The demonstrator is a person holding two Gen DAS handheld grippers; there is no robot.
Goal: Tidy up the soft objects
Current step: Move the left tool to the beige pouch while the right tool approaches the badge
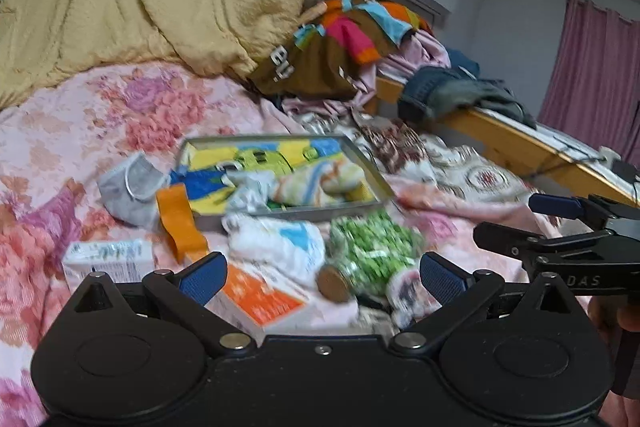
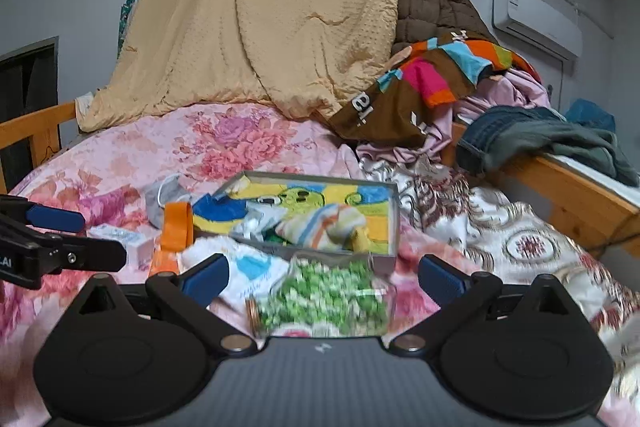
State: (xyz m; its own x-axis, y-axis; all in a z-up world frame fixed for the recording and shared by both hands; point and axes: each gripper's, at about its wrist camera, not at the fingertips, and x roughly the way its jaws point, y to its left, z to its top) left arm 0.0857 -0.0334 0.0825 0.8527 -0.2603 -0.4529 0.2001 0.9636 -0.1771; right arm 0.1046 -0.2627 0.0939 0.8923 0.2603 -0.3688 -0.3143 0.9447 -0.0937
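Grippers: left gripper [image 1: 322, 277] and right gripper [image 2: 323, 277] both spread, empty. White cloth [image 1: 280, 243] limp, light; pinch bunched fold.

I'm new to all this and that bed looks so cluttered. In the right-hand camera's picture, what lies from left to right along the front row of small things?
Small white box → orange strap → white cloth → green-patterned jar.
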